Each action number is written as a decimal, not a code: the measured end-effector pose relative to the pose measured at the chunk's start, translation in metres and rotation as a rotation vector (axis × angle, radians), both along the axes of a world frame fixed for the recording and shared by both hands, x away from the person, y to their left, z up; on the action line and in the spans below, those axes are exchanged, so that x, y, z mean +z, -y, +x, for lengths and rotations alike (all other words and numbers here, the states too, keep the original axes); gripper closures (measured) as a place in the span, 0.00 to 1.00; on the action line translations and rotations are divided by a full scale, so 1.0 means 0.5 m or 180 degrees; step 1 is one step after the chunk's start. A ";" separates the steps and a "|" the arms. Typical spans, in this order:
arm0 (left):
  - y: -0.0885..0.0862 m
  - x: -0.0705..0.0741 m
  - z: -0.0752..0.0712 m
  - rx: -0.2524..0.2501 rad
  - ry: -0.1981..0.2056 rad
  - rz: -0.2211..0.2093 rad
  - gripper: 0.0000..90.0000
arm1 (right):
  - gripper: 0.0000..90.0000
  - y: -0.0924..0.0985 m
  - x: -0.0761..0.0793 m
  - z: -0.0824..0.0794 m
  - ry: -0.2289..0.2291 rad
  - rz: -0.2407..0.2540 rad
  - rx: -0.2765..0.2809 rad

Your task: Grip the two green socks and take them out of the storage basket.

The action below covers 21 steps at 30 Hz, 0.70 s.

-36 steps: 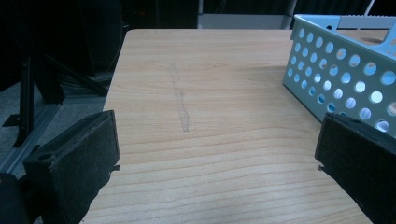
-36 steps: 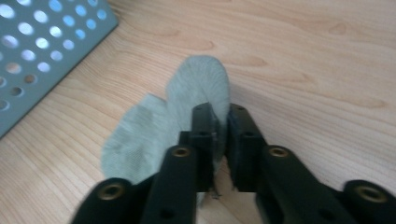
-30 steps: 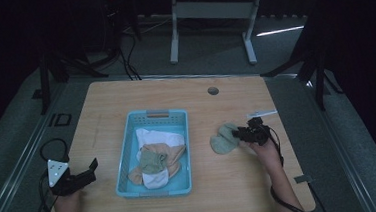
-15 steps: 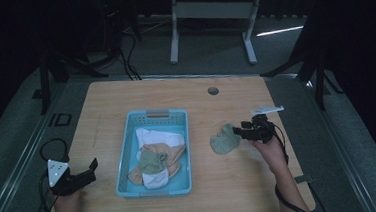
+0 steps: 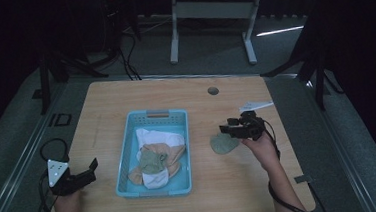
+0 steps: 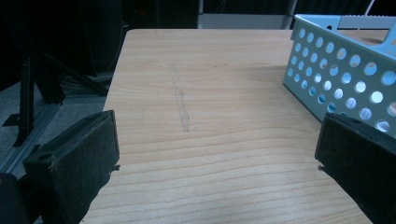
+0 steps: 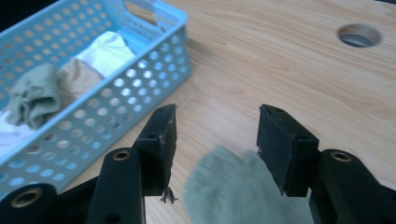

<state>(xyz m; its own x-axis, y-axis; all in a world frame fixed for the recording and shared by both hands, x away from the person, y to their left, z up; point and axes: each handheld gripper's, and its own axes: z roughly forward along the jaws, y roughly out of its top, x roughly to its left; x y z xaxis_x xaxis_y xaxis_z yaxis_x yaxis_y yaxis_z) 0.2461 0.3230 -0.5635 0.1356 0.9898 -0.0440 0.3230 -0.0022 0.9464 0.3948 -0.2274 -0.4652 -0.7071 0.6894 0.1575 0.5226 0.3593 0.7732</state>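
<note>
Probably a lab or recording studio (the dim light makes it hard to say): black-draped surroundings, cables (image 5: pixel 127 50) on grey floor, metal stand legs (image 5: pixel 211 31), a lone wooden tabletop (image 5: pixel 125 98).

Black left claw (image 5: pixel 91 168) with grey three-cornered plate; black right claw (image 5: pixel 226 129), brass-ringed screws

the cloth (image 5: pixel 223 143) lies on the table (image 5: pixel 232 193) just below the right gripper (image 5: pixel 226 130), the basket (image 5: pixel 129 155) to its left.
</note>
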 end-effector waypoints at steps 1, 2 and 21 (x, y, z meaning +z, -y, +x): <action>0.000 0.000 0.000 0.0000 0.0000 0.0000 0.00 | 0.52 -0.006 0.001 0.000 -0.0001 0.0019 0.0025; 0.000 0.000 0.000 -0.0001 0.0000 0.0001 0.00 | 0.52 -0.012 0.001 0.000 0.0013 0.0016 0.0046; 0.000 0.000 0.000 -0.0007 0.0000 -0.0004 0.00 | 0.52 -0.144 0.027 -0.017 0.0052 0.0026 0.0578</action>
